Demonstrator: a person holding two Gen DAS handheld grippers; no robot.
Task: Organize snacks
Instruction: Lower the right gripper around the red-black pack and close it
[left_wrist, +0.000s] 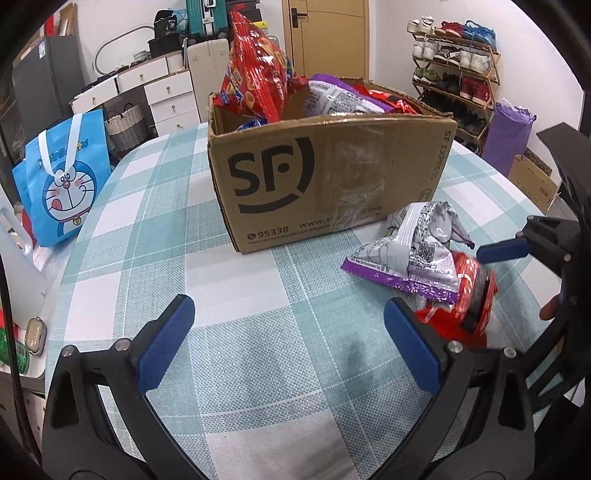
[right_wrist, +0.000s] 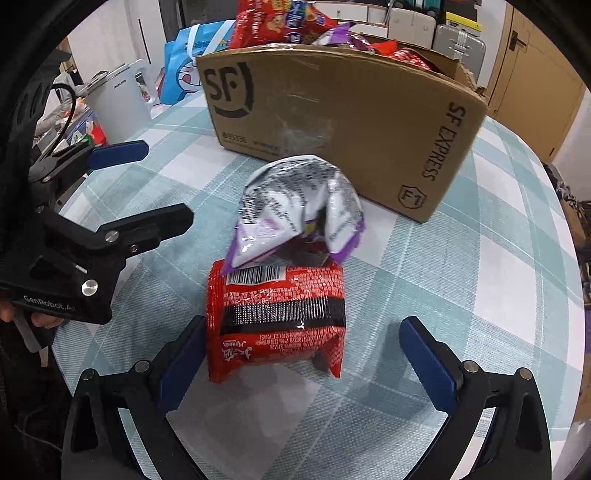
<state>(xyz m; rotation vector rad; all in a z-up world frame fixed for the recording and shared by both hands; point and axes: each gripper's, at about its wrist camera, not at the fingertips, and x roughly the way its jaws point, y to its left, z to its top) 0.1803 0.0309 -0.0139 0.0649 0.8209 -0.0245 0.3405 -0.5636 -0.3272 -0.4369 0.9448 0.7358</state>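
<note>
A round table (left_wrist: 122, 221) covered with a green-and-white checked cloth is seen in both views. On it a cardboard box (left_wrist: 332, 173) marked SF is set, filled with snack bags; a tall red bag (left_wrist: 255, 74) is stood up out of its left end. A blue cartoon tote bag (left_wrist: 62, 184) is placed off the table's left edge, and a shoe rack (left_wrist: 458, 74) is seen against the far wall. Just in front of the box's right corner a purple-and-silver snack bag (right_wrist: 295, 206) is laid partly over a red snack packet (right_wrist: 277, 317). The right gripper (right_wrist: 303, 354) is spread wide around the red packet, its left pad touching the packet, nothing clamped. The left gripper (left_wrist: 288, 343) is held released over bare cloth, beside the packets.
</note>
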